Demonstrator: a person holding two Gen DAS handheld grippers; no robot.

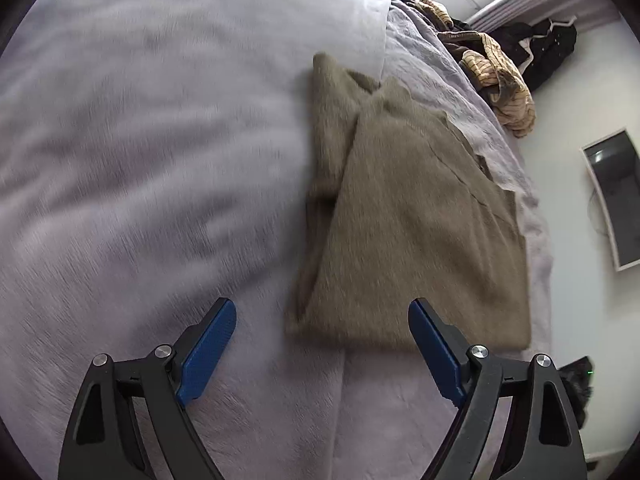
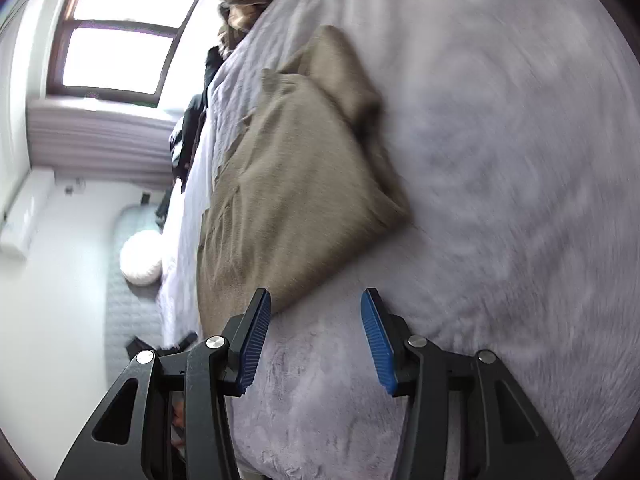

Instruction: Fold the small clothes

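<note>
Left gripper fingers wide apart, empty; right gripper fingers apart, empty. Folded, seemingly brown garment lies on blanket.

1. One folded brown garment lies near the edge of the bed; it also shows from the right wrist.
2. One lilac blanket covers the bed.
3. One heap of tan striped clothes lies at the bed's edge, toward its far corner.
4. One pile of dark clothes lies beyond that corner, by the wall.
5. One window shows, with two lit panes.
6. Two grippers: the left gripper and the right gripper, each with two blue pads, four pads altogether.
7. One white round cushion sits on the floor.
</note>
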